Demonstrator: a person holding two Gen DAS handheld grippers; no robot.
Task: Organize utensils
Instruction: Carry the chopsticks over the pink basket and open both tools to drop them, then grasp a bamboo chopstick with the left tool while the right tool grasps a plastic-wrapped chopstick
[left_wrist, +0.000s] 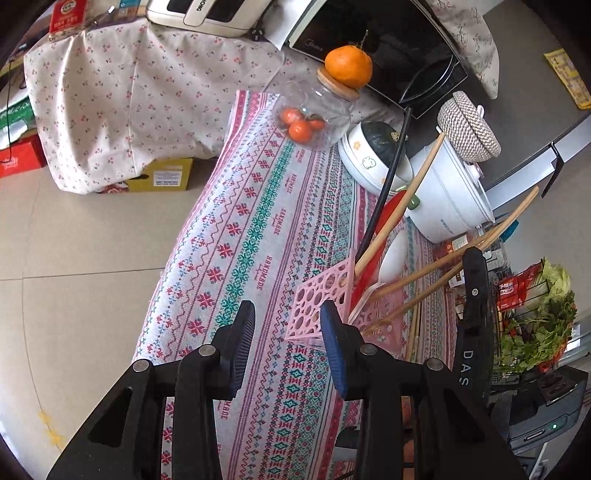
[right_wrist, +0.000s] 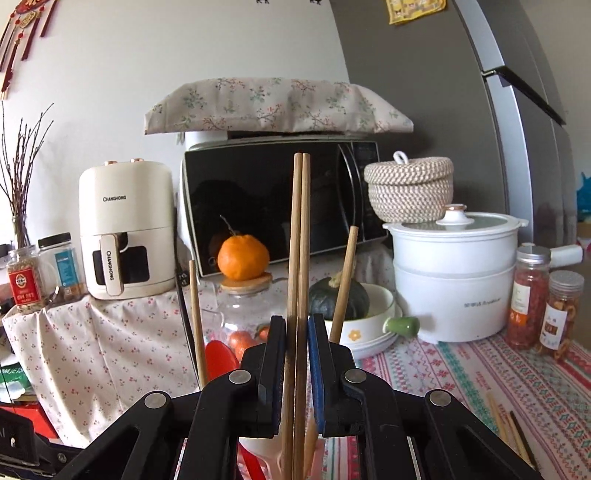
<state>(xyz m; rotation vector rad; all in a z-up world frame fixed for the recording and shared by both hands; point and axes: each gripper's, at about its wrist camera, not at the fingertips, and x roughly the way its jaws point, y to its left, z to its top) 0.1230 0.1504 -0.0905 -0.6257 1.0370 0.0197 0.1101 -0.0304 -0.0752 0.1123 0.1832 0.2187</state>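
Right gripper (right_wrist: 296, 354): clenched on a pair of wooden chopsticks (right_wrist: 300, 236), held upright between the pads at about mid-shaft, tips running down toward the pink perforated utensil holder (left_wrist: 321, 295). In the left wrist view the same pair leans out of the holder's right side, beside the right gripper's black body.

Left gripper (left_wrist: 286, 332): released, jaws apart, nothing between them, hovering just in front of the holder over the patterned cloth of the desk (left_wrist: 258, 229).

Holder contents: a red spatula (left_wrist: 384, 229) with wooden handle, a white spoon (left_wrist: 391, 254) and a black-handled utensil, all leaning.

Handling assessment: the chopsticks are light, stiff and smooth; two round shafts side by side may roll or scissor under the pads, so a grip near the middle with both shafts parallel looks soundest. The holder appears to be light plastic and could tip or slide; the free gripper is placed to steady it.

Further loose chopsticks (right_wrist: 506, 428) lie on the cloth to the right. Beyond: a glass jar (left_wrist: 314, 114) bearing a mandarin (left_wrist: 349, 65), then a white pot (right_wrist: 454, 273).
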